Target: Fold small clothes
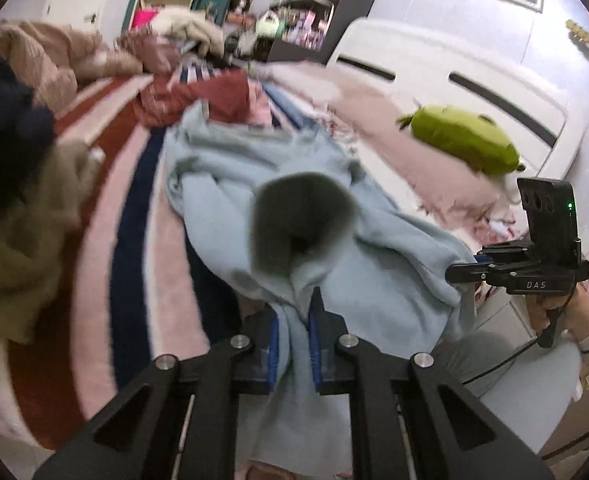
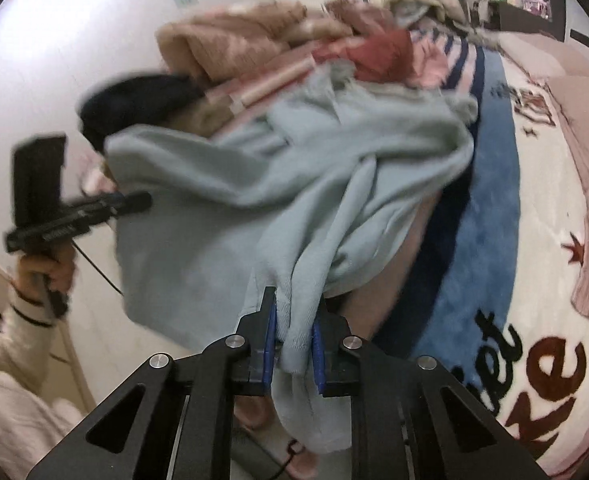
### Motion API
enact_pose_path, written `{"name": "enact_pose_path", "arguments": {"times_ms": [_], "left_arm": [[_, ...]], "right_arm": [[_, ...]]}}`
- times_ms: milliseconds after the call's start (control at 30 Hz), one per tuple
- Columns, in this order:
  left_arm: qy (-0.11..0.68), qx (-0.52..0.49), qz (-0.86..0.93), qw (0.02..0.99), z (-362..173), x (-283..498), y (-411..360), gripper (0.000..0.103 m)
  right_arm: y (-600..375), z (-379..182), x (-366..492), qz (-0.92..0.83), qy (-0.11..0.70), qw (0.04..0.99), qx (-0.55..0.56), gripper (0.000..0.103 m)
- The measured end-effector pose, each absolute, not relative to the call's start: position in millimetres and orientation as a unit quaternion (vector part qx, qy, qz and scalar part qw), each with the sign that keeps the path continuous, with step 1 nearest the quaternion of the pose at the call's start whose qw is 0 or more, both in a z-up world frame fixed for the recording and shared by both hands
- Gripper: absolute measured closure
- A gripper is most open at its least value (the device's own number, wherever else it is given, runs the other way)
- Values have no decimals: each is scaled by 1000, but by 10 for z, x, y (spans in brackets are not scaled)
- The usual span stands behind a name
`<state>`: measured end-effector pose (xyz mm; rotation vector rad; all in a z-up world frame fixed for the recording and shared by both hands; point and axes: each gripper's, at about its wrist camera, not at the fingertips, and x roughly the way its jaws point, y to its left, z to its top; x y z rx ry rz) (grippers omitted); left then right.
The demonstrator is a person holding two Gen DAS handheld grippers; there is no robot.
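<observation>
Striped bed blanket (image 1: 134, 200) below; light-blue garment (image 1: 222, 184) pinched between left gripper (image 1: 294, 320) and right gripper (image 2: 294, 332), both clamped.

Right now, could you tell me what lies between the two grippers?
Only the blue garment, pinched by the left gripper and right gripper; both wrist views show it.

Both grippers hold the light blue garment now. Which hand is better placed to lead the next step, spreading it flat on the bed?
Probably right. The right gripper pinches the light blue garment beside open bed; the left gripper sits near the clothes pile.
</observation>
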<state>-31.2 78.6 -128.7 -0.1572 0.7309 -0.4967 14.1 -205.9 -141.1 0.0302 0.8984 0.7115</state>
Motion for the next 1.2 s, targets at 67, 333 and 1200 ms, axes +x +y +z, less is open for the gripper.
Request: {"name": "enact_pose_path", "arguments": {"times_ms": [67, 333, 1200], "left_arm": [[339, -88, -244, 904, -1158, -392, 881, 93], [291, -115, -252, 916, -805, -809, 1163, 94], [413, -107, -124, 896, -1598, 2355, 964, 91]], "right_arm": [[-2080, -1264, 67, 352, 404, 843, 32, 93], [-2114, -854, -232, 381, 357, 849, 78, 94], [-2246, -1691, 2716, 212, 486, 841, 107, 93]]}}
